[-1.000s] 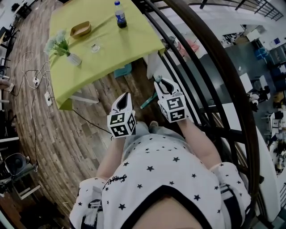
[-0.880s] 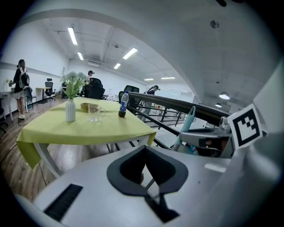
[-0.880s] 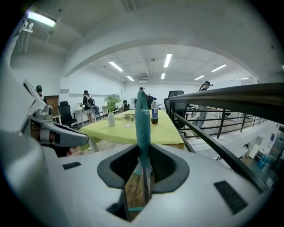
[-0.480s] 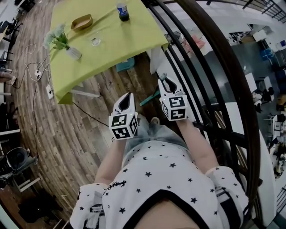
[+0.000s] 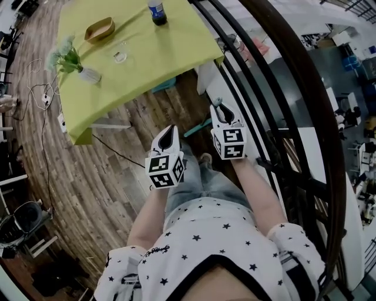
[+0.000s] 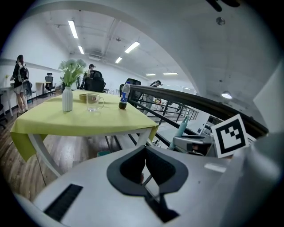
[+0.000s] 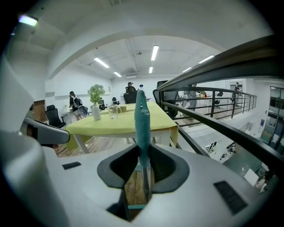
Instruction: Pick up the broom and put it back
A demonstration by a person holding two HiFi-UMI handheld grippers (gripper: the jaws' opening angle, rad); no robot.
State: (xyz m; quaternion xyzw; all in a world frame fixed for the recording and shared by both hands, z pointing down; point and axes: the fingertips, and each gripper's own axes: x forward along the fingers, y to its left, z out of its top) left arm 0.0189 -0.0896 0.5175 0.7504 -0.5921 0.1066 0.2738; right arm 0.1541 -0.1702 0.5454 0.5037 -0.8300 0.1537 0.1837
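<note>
In the head view, the person's two grippers are held out low over the wooden floor (image 5: 88, 176), at mid-frame. The left gripper (image 5: 171, 130) sits left of centre and the right gripper (image 5: 219, 106) just right of it, next to the dark railing (image 5: 282, 70) that sweeps down the right side. A short teal stretch of the broom (image 5: 198, 127) shows between the two grippers, slanting toward the right one. At the upper left stands a table (image 5: 158, 53) under a yellow-green cloth. It carries a bottle (image 5: 156, 12) at the top edge, a wooden bowl (image 5: 98, 30), a glass (image 5: 120, 56) and a vase (image 5: 88, 74) of flowers.

In the left gripper view, the jaws are pressed together at their tips at lower centre, with nothing between them. Beyond them the table fills the left half, with the vase, glass and bottle lined up on it. At the right edge the right gripper's marker cube (image 6: 229, 135) shows, and the teal broom handle rises just left of it. A person (image 6: 20, 80) stands at the far left.

In the right gripper view, the jaws are clenched on the broom's teal handle. It runs upright through the middle of the frame from between the pads and ends above them. The table lies behind it at centre left, and the railing crosses the right half.
</note>
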